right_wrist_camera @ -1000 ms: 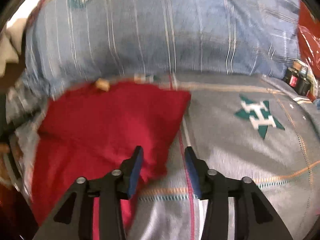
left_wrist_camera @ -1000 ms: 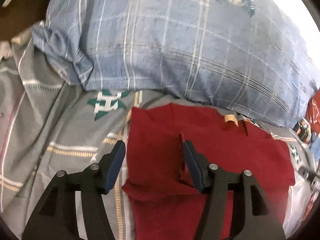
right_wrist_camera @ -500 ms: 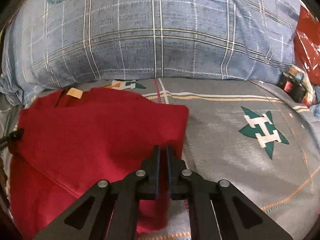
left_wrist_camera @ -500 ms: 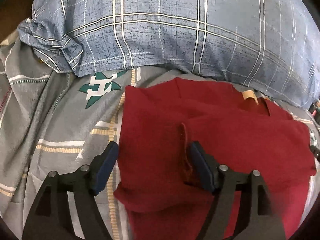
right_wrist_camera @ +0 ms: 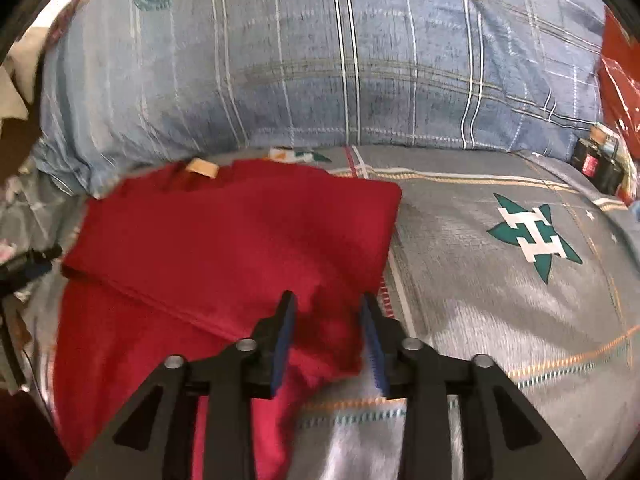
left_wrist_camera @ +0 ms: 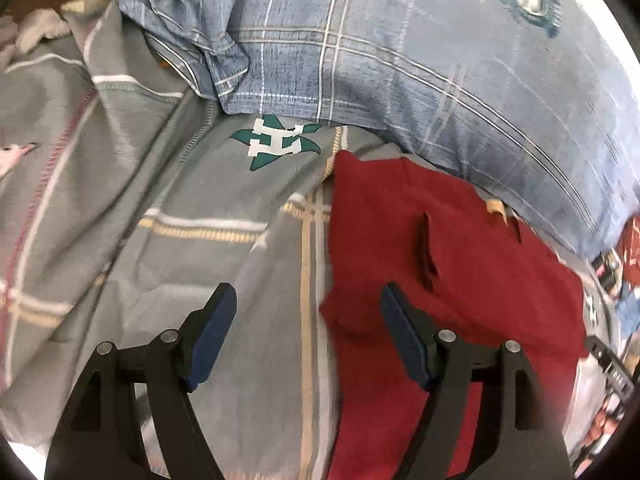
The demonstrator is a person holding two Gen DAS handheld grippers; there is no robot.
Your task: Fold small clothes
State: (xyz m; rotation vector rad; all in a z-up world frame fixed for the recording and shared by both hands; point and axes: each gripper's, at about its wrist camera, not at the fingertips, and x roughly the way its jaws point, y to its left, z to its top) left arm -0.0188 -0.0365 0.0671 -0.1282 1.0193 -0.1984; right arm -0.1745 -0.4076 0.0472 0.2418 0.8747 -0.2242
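Ahead of both tongs, a blue plaid pillow (right_wrist_camera: 320,60) backs the red shirt (right_wrist_camera: 240,240) on the grey sheet (left_wrist_camera: 160,240). Left tongs (left_wrist_camera: 306,320) released, their right finger over the shirt's left edge. Right tongs (right_wrist_camera: 328,322) released, straddling its right corner; a dark box (right_wrist_camera: 596,164) lies far right.

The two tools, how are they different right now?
The left tool is open wide; the right tool is open less. The left tool's gap sits over the grey sheet, with only one finger over the red shirt; the right tool's gap has the shirt's corner in it. Both are black with blue pads, and neither holds anything.
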